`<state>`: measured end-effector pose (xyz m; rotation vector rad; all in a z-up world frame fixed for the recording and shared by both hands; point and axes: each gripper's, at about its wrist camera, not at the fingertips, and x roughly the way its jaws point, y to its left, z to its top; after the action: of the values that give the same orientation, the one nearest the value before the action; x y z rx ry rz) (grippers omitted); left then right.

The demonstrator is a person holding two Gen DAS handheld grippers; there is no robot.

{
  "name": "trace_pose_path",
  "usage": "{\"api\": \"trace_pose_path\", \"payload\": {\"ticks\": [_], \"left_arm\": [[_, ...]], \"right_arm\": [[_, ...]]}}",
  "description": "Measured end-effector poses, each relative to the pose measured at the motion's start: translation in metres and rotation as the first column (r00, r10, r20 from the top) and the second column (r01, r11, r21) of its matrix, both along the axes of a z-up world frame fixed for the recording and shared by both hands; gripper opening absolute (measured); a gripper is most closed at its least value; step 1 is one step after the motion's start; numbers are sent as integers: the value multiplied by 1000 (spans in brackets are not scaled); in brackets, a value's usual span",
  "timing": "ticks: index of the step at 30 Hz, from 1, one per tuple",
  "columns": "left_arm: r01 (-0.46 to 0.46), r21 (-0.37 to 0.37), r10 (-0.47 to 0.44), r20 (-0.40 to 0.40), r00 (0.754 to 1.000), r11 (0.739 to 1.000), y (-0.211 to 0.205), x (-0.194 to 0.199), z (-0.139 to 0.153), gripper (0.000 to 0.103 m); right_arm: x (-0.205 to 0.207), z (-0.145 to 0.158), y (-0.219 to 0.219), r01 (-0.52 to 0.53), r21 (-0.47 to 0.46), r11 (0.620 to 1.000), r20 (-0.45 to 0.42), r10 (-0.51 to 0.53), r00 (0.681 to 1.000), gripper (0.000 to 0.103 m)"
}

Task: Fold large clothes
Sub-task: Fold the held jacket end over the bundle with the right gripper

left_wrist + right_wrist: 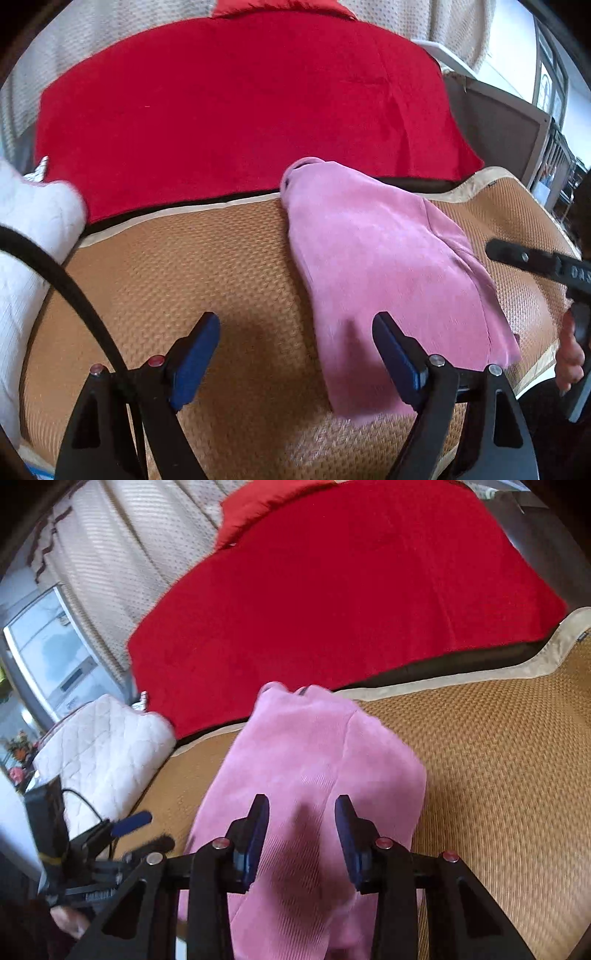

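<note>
A bed carries everything, topped by a woven tan mat (pixel 207 258) with a pale cloth border. The pink garment (pixel 388 273) lies folded on the mat. Beyond its far edge a red blanket (pixel 240 110) spreads flat, and a white quilted pillow (pixel 99 746) rests beside it.

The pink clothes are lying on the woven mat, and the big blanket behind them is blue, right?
Not quite. The pink clothes do lie on the woven mat, but the big blanket behind them is red, not blue. The right wrist view shows it plainly.
</note>
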<state>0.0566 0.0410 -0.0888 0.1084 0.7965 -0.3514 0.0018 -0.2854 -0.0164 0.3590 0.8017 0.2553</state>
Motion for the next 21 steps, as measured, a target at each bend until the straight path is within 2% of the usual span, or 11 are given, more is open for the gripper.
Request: {"api": "trace_pose_path", "payload": {"ticks": [2, 5, 7, 9, 11, 14, 19, 21], "left_arm": [[11, 7, -11, -4, 1000, 1000, -2, -7, -5, 85], [66, 120, -63, -23, 998, 991, -21, -15, -26, 85], [74, 186, -77, 7, 997, 980, -33, -19, -37, 88], [75, 183, -80, 18, 997, 980, -34, -19, -34, 88], [63, 170, -67, 18, 998, 984, -32, -19, -30, 88], [21, 163, -24, 19, 1000, 986, -29, -22, -26, 88], [-13, 182, -10, 123, 992, 983, -36, -42, -9, 88], [-19, 182, -10, 158, 987, 983, -40, -43, -2, 88]], "right_arm": [[-14, -1, 8, -13, -19, 1000, -13, 12, 1000, 41], [-21, -15, 24, -41, -81, 996, -81, 34, 996, 41], [-13, -37, 29, -44, -129, 991, -146, 25, 989, 46], [-5, -55, 27, -36, -122, 992, -186, 13, 982, 48], [-5, -53, 20, -22, -76, 997, -189, 8, 982, 49], [-11, -40, 15, -5, -57, 998, -166, -4, 986, 49], [-30, -9, 16, 2, -71, 997, -51, -6, 999, 49], [-29, -1, 17, 14, -81, 997, -30, -17, 999, 49]]}}
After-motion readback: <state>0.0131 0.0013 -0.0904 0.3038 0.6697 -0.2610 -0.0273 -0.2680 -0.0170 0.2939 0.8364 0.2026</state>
